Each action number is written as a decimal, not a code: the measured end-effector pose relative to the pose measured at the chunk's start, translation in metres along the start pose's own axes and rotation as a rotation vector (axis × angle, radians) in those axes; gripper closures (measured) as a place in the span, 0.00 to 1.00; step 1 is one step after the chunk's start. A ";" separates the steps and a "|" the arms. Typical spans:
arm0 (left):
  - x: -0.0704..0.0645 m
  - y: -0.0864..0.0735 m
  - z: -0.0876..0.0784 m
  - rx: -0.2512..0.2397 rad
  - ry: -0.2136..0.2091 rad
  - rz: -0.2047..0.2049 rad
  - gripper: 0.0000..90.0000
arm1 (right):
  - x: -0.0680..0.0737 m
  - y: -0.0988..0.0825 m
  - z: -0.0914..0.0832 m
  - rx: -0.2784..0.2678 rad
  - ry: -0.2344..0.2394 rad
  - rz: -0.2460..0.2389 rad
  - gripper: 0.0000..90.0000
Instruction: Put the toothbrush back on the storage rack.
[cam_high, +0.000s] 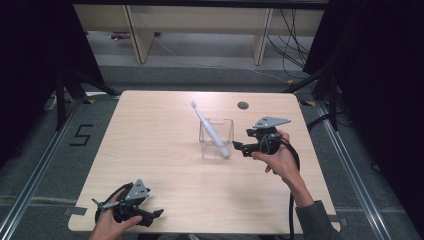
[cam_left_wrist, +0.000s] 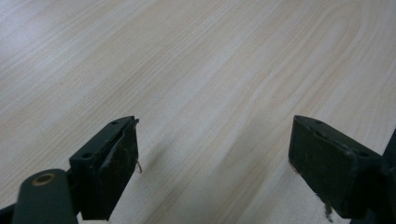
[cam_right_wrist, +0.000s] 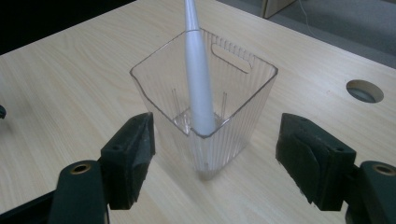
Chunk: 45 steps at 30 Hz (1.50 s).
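A clear ribbed plastic cup (cam_high: 222, 131) stands upright near the table's middle, a little to the right. A white toothbrush (cam_high: 206, 124) leans in it, its head pointing up and to the far left. My right gripper (cam_high: 239, 147) is just right of the cup, open, pointing at it. In the right gripper view the cup (cam_right_wrist: 233, 100) and toothbrush handle (cam_right_wrist: 200, 79) stand close ahead of my right gripper (cam_right_wrist: 215, 133); neither pad touches the cup. My left gripper (cam_high: 156, 215) rests at the table's near left edge. It is open over bare wood (cam_left_wrist: 214, 147).
A round cable hole (cam_high: 243, 105) sits in the tabletop (cam_high: 150, 150) behind the cup, to the right in the right gripper view (cam_right_wrist: 364, 91). A black cable (cam_high: 293, 200) trails from the right gripper toward the near edge. Wooden furniture legs stand on the floor beyond the table.
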<state>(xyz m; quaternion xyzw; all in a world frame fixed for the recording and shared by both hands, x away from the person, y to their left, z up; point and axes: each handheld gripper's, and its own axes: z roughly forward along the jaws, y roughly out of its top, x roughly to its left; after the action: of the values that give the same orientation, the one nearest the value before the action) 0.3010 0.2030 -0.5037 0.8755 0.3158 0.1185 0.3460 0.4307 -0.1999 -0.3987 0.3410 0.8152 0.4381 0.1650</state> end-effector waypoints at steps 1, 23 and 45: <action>0.000 0.000 0.000 -0.001 0.000 0.001 0.17 | 0.001 -0.001 -0.002 0.011 0.006 0.022 0.31; 0.000 0.000 0.000 0.005 0.004 0.004 0.17 | 0.009 -0.032 -0.005 -0.006 0.011 0.069 0.29; 0.001 0.000 0.000 0.007 0.008 0.006 0.17 | 0.025 -0.070 -0.006 0.002 0.037 0.036 0.27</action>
<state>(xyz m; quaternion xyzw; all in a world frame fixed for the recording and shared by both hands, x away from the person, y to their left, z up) 0.3014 0.2034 -0.5039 0.8771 0.3152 0.1220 0.3414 0.3811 -0.2130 -0.4521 0.3475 0.8124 0.4462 0.1418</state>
